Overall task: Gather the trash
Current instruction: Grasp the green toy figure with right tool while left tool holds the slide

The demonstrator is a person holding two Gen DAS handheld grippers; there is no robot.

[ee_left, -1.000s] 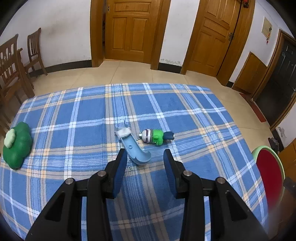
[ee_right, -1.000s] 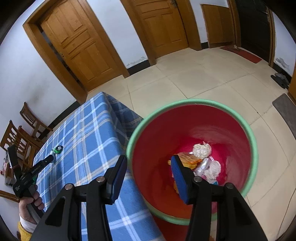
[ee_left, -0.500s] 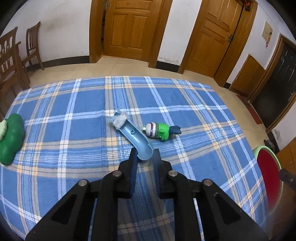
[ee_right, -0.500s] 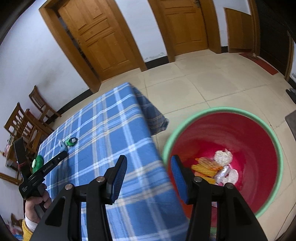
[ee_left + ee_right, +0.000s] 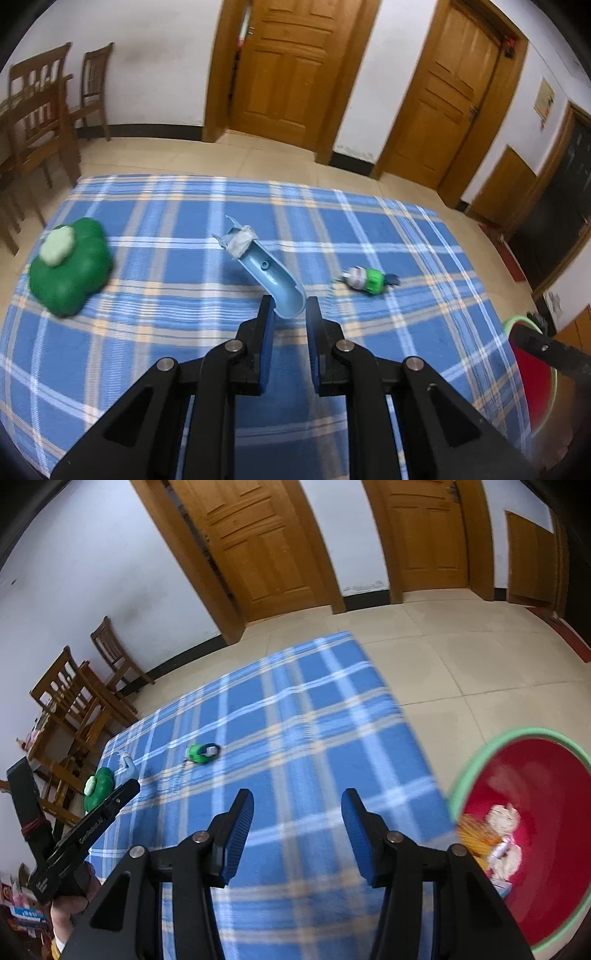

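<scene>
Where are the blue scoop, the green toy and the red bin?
blue scoop (image 5: pixel 271 271): left wrist view, middle of its trough.
green toy (image 5: pixel 371 280): left wrist view, its green body.
red bin (image 5: pixel 554 775): right wrist view, bare inner wall.

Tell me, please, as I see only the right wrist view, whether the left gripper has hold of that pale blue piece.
Observer: Yes, the left gripper is shut on the curved near end of the blue slide.
Operator: Is anything in it?
Observer: A white wad is stuck at its far end.
Operator: And the green toy?
Observer: The green toy lies on its side, striped head end toward the blue slide, with a gap between them.
</scene>
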